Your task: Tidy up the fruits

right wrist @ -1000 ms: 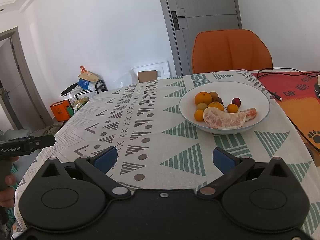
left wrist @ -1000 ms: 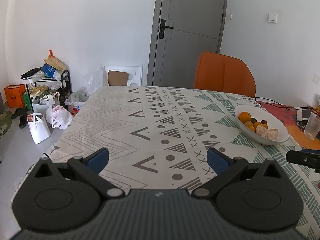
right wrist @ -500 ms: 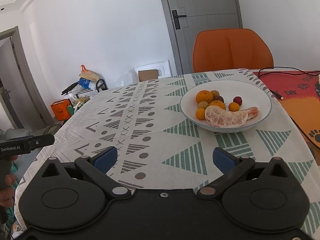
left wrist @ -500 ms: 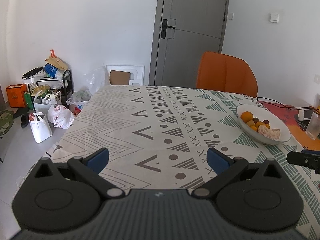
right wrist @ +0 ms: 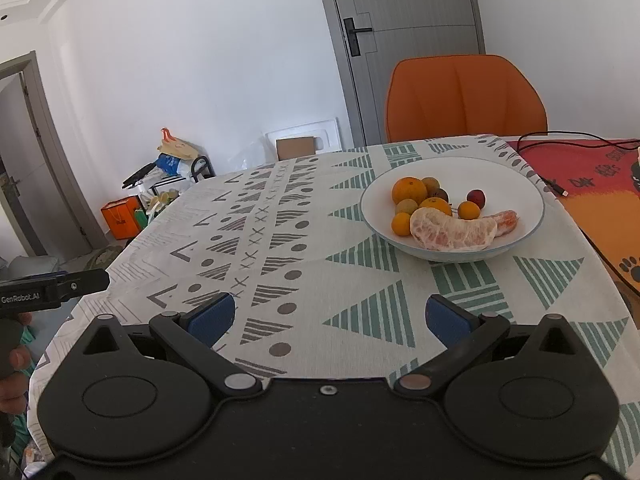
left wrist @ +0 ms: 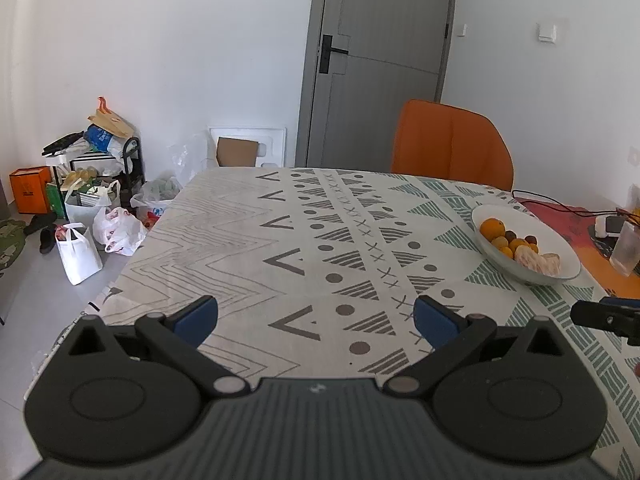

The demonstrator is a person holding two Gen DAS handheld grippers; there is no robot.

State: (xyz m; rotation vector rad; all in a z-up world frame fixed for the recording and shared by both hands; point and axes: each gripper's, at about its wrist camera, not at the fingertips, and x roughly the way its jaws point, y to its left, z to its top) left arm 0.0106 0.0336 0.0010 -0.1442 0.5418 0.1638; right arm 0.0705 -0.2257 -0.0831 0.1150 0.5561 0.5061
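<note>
A white bowl point(right wrist: 528, 184) on the patterned tablecloth holds a large orange point(right wrist: 409, 190), several small oranges, dark small fruits, and peeled pomelo segments point(right wrist: 452, 234). In the left wrist view the bowl point(left wrist: 560, 248) sits far right. My right gripper point(right wrist: 327, 316) is open and empty, low over the cloth, short of the bowl. My left gripper point(left wrist: 316, 316) is open and empty near the table's front left.
An orange chair point(right wrist: 466, 98) stands behind the table. A red mat point(right wrist: 592, 172) with a black cable lies at the right. A glass point(left wrist: 626, 248) stands right of the bowl. Bags and boxes point(left wrist: 80, 216) clutter the floor at the left.
Both grippers have drawn back slightly from the table; the bowl looks a little farther away. Both stay open and empty.
</note>
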